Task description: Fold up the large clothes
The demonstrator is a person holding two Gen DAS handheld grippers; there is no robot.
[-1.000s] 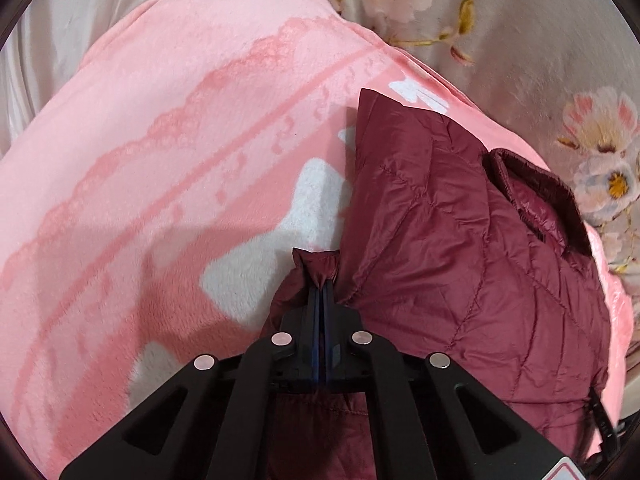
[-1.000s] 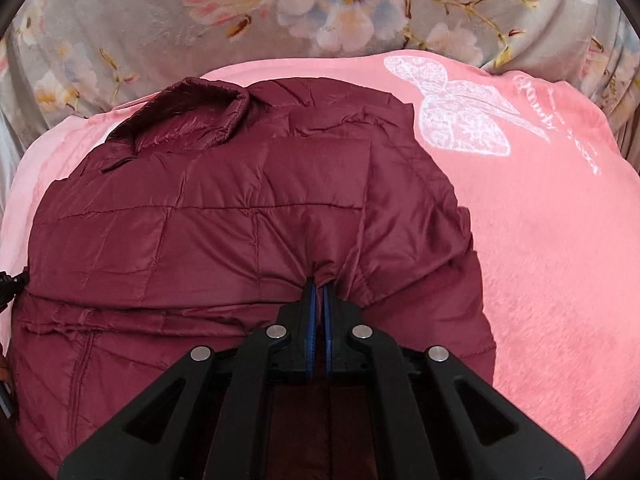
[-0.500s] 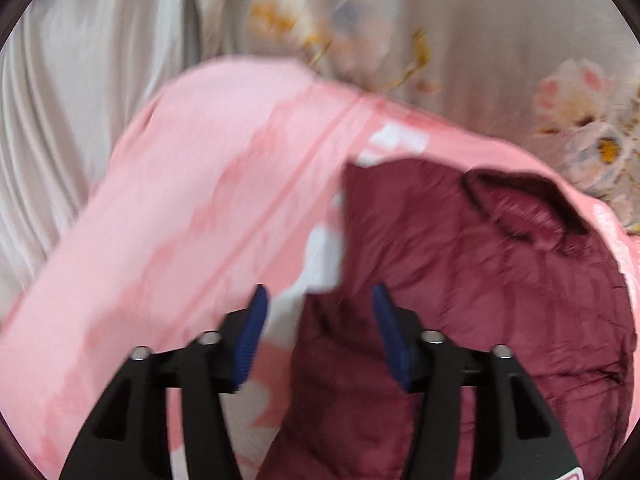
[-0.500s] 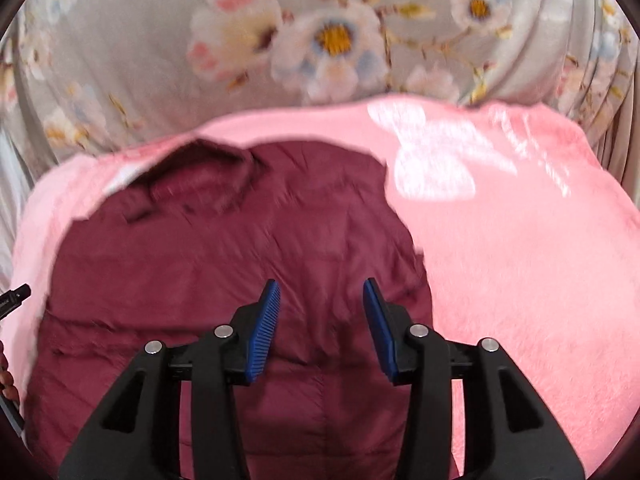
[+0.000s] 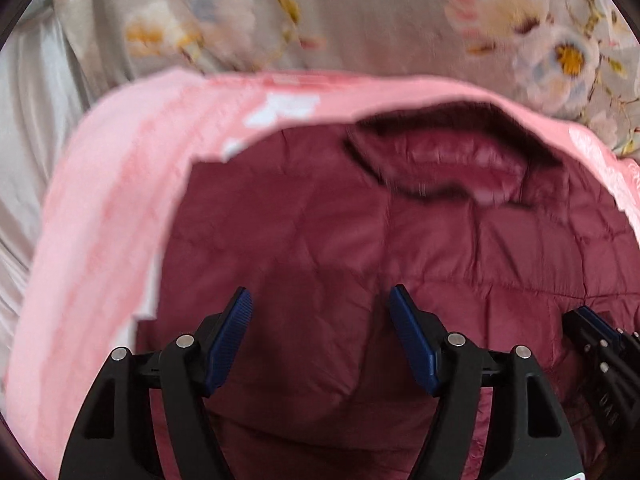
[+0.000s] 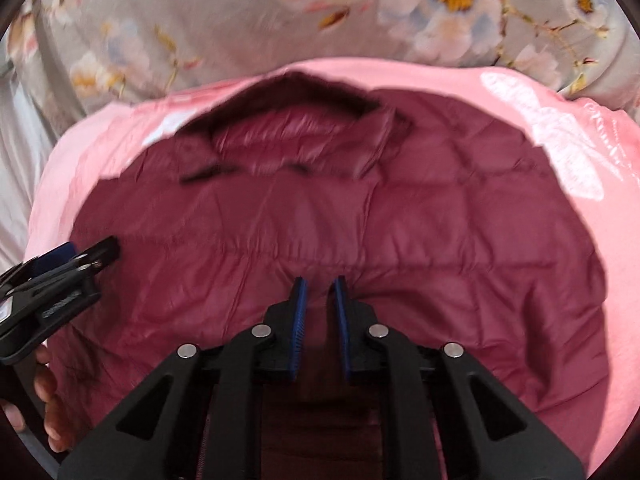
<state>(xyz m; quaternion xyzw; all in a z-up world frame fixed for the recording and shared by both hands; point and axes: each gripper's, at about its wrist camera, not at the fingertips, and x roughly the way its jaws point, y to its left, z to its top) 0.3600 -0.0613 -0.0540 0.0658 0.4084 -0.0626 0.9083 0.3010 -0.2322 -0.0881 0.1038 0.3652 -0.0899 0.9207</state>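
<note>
Jacket (image 5: 360,248), maroon quilted puffer, lies spread over the pink blanket (image 5: 104,208), collar (image 5: 452,160) toward the blanket's far edge. We see pink showing on its left side and far side in the left wrist view, and on the right side in the right wrist view, where a white butterfly print (image 6: 560,148) sits near the blanket's far right corner, just beside the jacket's edge. White patches (image 5: 284,108) mark the blanket near its far left corner. Nothing stands between either tool and the fabric.

Left gripper (image 5: 320,336) hangs over the jacket's left half, blue pads (image 5: 230,336) spread wide apart, nothing between them, so we call it released. It also shows at the left edge of the right wrist view (image 6: 64,276), with the person's fingers (image 6: 48,408) under it, low and beside the jacket's left border.

Right gripper (image 6: 320,308) points at the jacket's middle, jaws nearly together with a narrow gap. A bunch of maroon fabric puckers at the tips; we cannot tell if it is truly clamped or only nudged. Part of this tool peeks in at the right edge of the left wrist view (image 5: 600,344).

Behind the blanket's far edge runs a grey floral sheet (image 6: 360,16), big pale flowers with yellow centres. Both views are motion-blurred
</note>
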